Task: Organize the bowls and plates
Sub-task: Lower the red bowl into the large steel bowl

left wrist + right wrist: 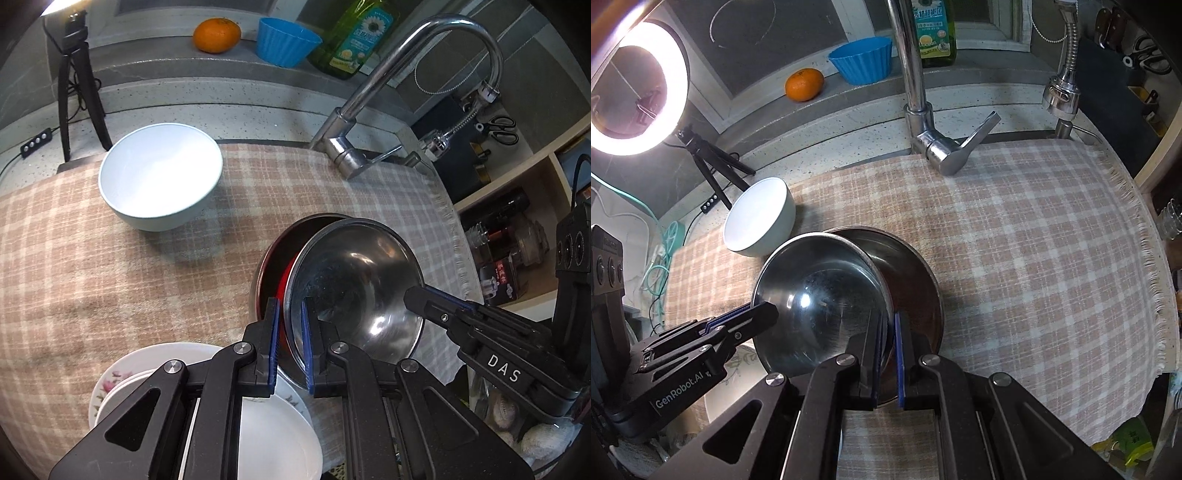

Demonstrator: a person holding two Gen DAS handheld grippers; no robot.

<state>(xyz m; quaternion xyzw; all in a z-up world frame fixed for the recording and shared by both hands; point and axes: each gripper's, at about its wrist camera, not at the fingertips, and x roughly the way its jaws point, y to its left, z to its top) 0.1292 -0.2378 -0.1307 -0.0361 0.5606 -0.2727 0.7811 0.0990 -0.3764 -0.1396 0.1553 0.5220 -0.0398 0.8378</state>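
A steel bowl point(362, 280) is held tilted above a second steel bowl point(273, 258) on the checked cloth. My left gripper point(290, 339) straddles its near-left rim, fingers close on the rim. My right gripper point(888, 350) clamps the opposite rim and also shows in the left wrist view point(424, 295). In the right wrist view the held bowl point(820, 295) overlaps the lower steel bowl point(912, 280), and the left gripper point(753, 314) meets its left rim. A white bowl point(162, 177) stands behind on the cloth. Stacked white plates point(273, 424) lie under my left gripper.
A tap point(369, 110) rises at the cloth's back edge. On the ledge behind stand an orange point(216, 35), a blue cup point(286, 40) and a green bottle point(354, 37). A tripod point(74, 85) with a ring light point(639, 88) stands left. Shelves point(517, 221) are right.
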